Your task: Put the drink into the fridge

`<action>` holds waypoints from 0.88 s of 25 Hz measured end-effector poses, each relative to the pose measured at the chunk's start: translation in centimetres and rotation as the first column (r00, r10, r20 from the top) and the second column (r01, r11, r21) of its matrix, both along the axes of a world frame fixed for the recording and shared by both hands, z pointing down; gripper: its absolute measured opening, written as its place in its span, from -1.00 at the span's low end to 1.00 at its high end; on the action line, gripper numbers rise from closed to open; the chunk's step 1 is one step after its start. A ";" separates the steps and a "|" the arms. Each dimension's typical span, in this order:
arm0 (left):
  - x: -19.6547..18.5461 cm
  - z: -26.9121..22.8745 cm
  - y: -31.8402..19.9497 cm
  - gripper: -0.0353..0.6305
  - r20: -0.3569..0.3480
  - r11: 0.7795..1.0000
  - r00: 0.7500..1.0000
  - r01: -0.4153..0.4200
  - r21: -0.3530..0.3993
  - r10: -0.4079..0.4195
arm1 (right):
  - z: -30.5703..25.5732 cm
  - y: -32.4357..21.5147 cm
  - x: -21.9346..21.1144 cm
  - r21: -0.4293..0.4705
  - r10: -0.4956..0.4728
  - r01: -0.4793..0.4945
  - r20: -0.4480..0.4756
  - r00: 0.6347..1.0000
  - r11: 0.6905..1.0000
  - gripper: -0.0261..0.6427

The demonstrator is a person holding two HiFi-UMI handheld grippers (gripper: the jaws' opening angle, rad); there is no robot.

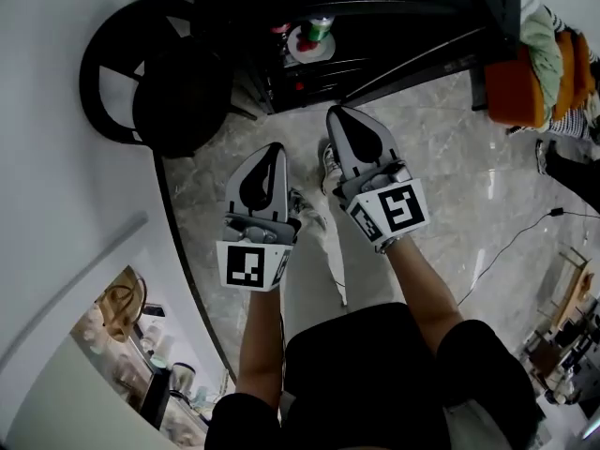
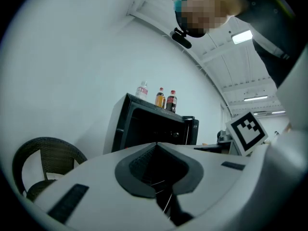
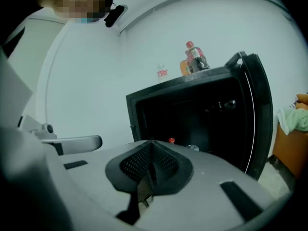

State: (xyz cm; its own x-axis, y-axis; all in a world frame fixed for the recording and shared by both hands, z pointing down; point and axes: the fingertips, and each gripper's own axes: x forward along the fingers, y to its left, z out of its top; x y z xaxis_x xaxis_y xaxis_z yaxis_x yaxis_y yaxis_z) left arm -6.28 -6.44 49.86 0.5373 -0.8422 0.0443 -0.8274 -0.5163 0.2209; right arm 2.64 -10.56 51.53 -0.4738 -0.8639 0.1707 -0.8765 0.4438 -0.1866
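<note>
A: Two grippers are up side by side over the marble floor [image 1: 441, 157]. The left gripper [image 1: 275, 148] sits a touch lower in the head view, and the right gripper [image 1: 335, 112] is nearer the black fridge [image 1: 394, 36]. What are the jaws doing?

B: Left gripper view first: the jaws are pressed together at the tips, with nothing between them. It's the same in the right gripper view, tips meeting and empty.

A: So neither one is carrying a drink. Where are the drinks?

B: Three bottles stand in a row on top of the fridge. In the left gripper view there's a clear bottle [image 2: 142, 90] with a pink label on the left. An orange drink bottle [image 2: 160, 99] is in the middle and a cola bottle [image 2: 171, 101] on the right, and those two stand just beside each other.

A: And the fridge itself?

B: It's wide open. The fridge door [image 3: 255, 109] is swung out to the right in the right gripper view, and it's dark inside. A small red cap [image 3: 171, 140] shows low in there, just above the jaw tips, but I can't tell what it belongs to.

A: Anything around it?

B: A black wicker chair [image 1: 150, 73] sits left of the fridge, against the white wall [image 1: 56, 204]. Far right there's an orange seat [image 1: 516, 87] with cloth [image 1: 542, 40] heaped on it.
</note>
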 end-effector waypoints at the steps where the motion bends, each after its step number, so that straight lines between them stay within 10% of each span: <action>1: -0.2 -0.7 0.3 -0.87 0.002 1.000 1.000 0.004 0.002 -0.004 | -1.0 0.5 -0.2 0.006 -0.010 0.010 -0.004 1.000 1.000 -0.89; 22: -2.4 -16.5 5.2 -0.87 0.039 0.993 0.999 0.003 0.116 -0.008 | -18.2 7.5 -4.6 0.097 -0.089 0.081 0.076 0.993 0.992 -0.88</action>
State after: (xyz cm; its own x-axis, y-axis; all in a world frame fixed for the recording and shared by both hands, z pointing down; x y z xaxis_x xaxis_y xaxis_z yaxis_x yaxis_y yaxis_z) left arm -8.71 -1.21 33.41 0.5326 -0.8457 -0.0328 -0.8371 -0.5321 0.1272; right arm -2.01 -3.08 33.28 -0.5552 -0.8303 0.0492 -0.8186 0.5350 -0.2088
